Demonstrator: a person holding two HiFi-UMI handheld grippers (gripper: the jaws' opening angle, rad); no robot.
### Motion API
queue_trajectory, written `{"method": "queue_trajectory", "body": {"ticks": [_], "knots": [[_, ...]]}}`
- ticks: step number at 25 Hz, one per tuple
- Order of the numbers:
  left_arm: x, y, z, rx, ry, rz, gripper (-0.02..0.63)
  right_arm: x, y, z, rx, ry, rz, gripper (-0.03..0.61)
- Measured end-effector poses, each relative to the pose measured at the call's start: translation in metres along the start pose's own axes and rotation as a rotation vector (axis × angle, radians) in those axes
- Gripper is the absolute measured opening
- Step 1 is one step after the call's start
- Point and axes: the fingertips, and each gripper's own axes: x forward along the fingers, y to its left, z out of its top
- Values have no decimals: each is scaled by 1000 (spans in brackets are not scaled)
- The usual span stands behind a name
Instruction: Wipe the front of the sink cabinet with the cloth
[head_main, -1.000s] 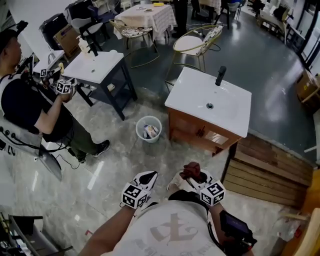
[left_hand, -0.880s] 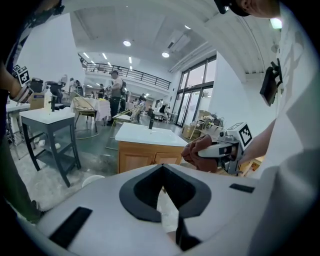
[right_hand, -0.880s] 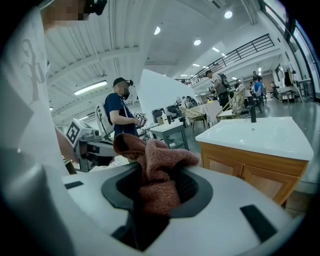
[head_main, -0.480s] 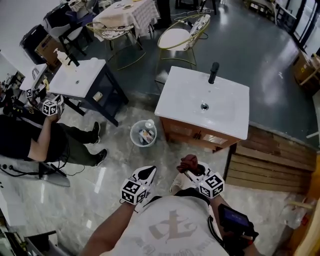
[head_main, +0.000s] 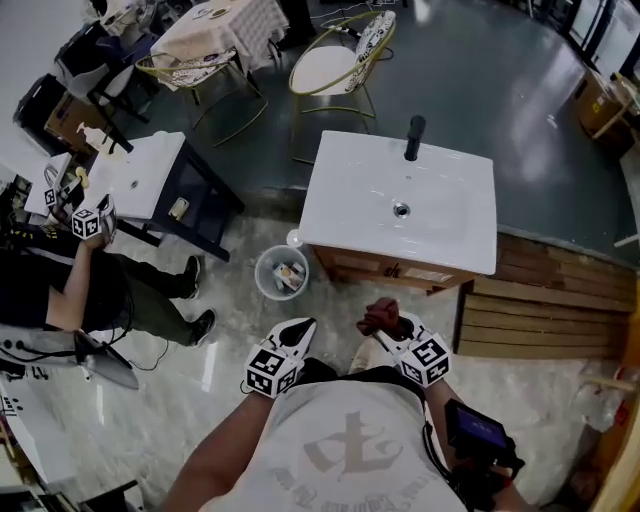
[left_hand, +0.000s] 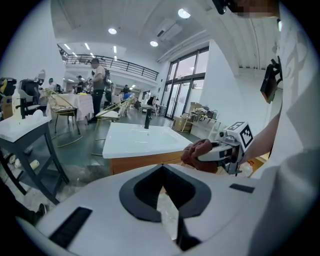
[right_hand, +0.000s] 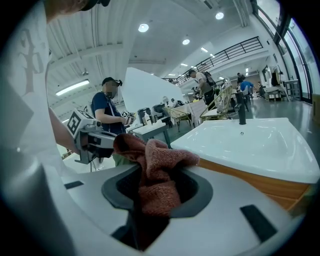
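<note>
Holding the cloth (right_hand: 150, 170) bunched in its closed jaws, right gripper (head_main: 388, 325) hangs near the sink cabinet (head_main: 395, 272) front, not touching; left gripper (head_main: 297, 338) closed, empty. Risk: loose wad slips under wiping pressure, so jaw tips scrape wood.

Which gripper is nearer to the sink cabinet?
Right. The right gripper, holding the cloth, faces the cabinet front; the left gripper is farther, off its left corner.

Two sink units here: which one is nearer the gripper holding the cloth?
The wooden cabinet just ahead of the right gripper and its cloth; the dark-framed unit stands far left.
</note>
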Motion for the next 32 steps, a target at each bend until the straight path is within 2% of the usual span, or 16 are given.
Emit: {"method": "queue_trajectory", "body": {"ticks": [6,13,17,24,32], "knots": [[7,23,3,3,5,-46,8,7,-13,2,-1,5,-76,140],[16,67,36,88,14,-154,8,30,-21,31,20,-22,-196,140],[20,83,30,77,45,-223,8,37,-16,22,72,-11,-279,140],[26,102,25,86,81,-314,8,57,-11,20,117,-3,-368,140],[35,115,6,115,135,-372,8,69,-10,2,178,12,-435,140]]}}
